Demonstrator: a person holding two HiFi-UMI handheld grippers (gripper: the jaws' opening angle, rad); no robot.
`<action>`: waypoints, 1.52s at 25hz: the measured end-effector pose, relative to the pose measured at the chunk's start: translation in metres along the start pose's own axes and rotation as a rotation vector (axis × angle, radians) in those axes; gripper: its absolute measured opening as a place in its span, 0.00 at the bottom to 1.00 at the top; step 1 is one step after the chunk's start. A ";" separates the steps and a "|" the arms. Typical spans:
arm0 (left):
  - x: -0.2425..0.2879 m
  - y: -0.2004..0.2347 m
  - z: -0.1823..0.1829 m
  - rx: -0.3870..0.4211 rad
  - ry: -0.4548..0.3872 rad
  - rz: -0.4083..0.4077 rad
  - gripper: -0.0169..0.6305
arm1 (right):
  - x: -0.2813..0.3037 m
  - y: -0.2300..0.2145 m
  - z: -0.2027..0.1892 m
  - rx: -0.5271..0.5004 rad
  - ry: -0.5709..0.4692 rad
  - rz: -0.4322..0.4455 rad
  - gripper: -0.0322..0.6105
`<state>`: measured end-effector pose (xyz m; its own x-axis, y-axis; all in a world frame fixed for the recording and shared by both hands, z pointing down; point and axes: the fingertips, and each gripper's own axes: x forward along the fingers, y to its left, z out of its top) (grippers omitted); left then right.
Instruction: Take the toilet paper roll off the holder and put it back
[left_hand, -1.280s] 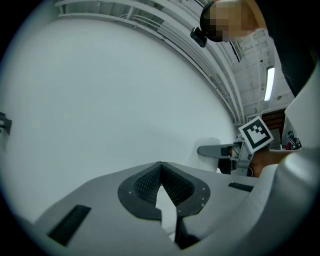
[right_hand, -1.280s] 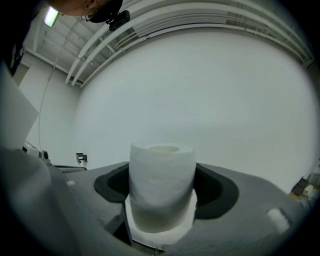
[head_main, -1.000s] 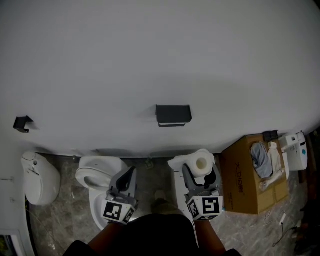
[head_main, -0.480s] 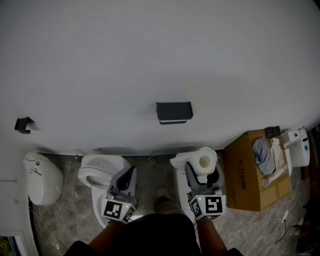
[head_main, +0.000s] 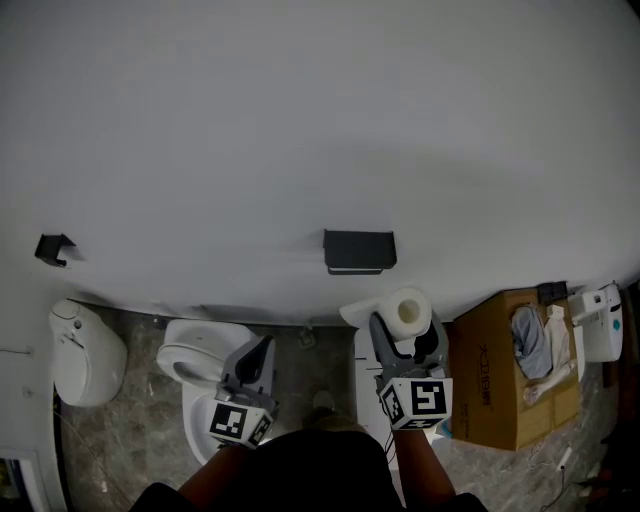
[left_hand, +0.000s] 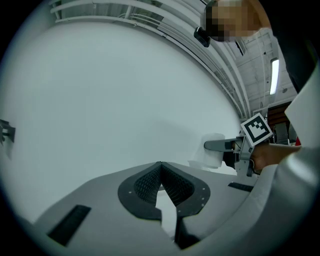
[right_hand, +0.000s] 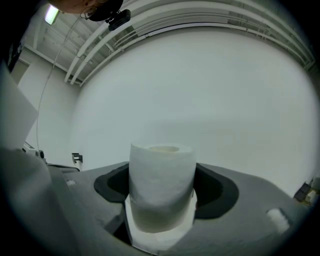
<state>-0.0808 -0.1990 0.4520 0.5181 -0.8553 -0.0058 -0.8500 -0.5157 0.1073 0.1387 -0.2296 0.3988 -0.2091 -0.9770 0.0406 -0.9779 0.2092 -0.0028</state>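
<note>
The right gripper (right_hand: 162, 197) is gripping the toilet paper roll (right_hand: 162, 185): its jaws are standing wide apart, one pad pressing on each side of the roll. The roll is sitting squarely between them, filling the gap. Its cardboard core end is pointing away from the gripper, out past the jaw tips. A loose flap of paper is hanging from the roll at the base of the jaws.

In the head view the roll (head_main: 408, 312) is sticking out beyond the right gripper (head_main: 407, 335), with its open core facing up. The dark holder (head_main: 359, 251) is hanging on the white wall (head_main: 300, 120) ahead of these jaws and a little to their left. It is apart from the roll and carrying nothing.

The left gripper (left_hand: 160, 170) is holding nothing; its jaws are meeting at the tips, with only bare wall ahead of them. Off to the right of these jaws, the roll (left_hand: 215, 150) is showing in the right gripper's grasp.

In the head view the left gripper (head_main: 260, 350) is hovering over a white toilet (head_main: 195, 355). A cardboard box (head_main: 490, 370) is standing to the right of the right jaws. A small black hook (head_main: 50, 247) is sitting on the wall far to the left of the left jaws.
</note>
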 end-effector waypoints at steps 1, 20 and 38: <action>0.004 0.002 0.000 0.011 -0.003 0.005 0.04 | 0.008 -0.002 0.004 0.008 -0.011 0.007 0.60; 0.062 0.046 -0.007 0.000 0.025 0.141 0.04 | 0.152 -0.020 0.007 -0.031 -0.025 0.145 0.60; 0.076 0.053 -0.024 -0.016 0.080 0.183 0.04 | 0.207 -0.031 -0.065 -0.059 0.086 0.138 0.60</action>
<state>-0.0839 -0.2899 0.4815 0.3619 -0.9275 0.0937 -0.9293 -0.3510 0.1147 0.1258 -0.4355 0.4722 -0.3379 -0.9323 0.1293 -0.9372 0.3459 0.0446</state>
